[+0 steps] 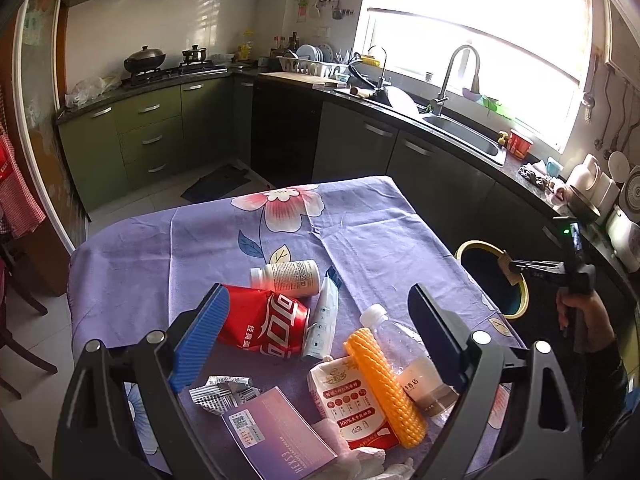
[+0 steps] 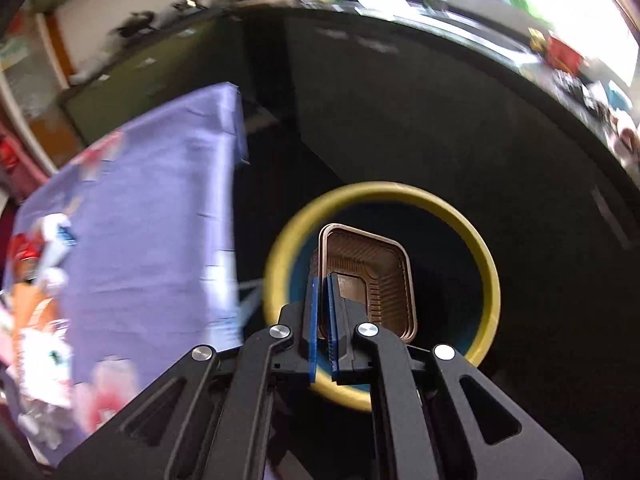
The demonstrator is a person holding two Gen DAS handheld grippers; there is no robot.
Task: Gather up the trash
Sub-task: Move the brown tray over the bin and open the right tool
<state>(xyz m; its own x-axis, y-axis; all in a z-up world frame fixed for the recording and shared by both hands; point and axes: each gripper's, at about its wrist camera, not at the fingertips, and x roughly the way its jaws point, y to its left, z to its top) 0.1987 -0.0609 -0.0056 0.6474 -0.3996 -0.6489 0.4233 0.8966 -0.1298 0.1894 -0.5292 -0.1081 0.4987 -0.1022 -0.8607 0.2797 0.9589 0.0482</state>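
My left gripper (image 1: pixel 316 304) is open above the trash on the purple flowered tablecloth (image 1: pixel 192 240): a crushed red cola can (image 1: pixel 262 322), a white pill bottle (image 1: pixel 286 277), a wrapper (image 1: pixel 324 318), a clear plastic bottle (image 1: pixel 404 354), a yellow corn cob (image 1: pixel 384 386), a milk carton (image 1: pixel 352 404), a purple card box (image 1: pixel 276 426) and a foil scrap (image 1: pixel 222 394). My right gripper (image 2: pixel 322 280) is shut on a brown plastic tray (image 2: pixel 368 276) and holds it over the yellow-rimmed bin (image 2: pixel 490 276). The left wrist view shows that gripper (image 1: pixel 510 270) at the bin (image 1: pixel 476 246).
The bin stands on the floor right of the table, before dark cabinets (image 1: pixel 432 168). A counter with a sink (image 1: pixel 464 134) and a stove (image 1: pixel 168 72) runs along the back. A chair (image 1: pixel 16 320) is at the left. Crumpled tissue (image 1: pixel 360 460) lies at the table's near edge.
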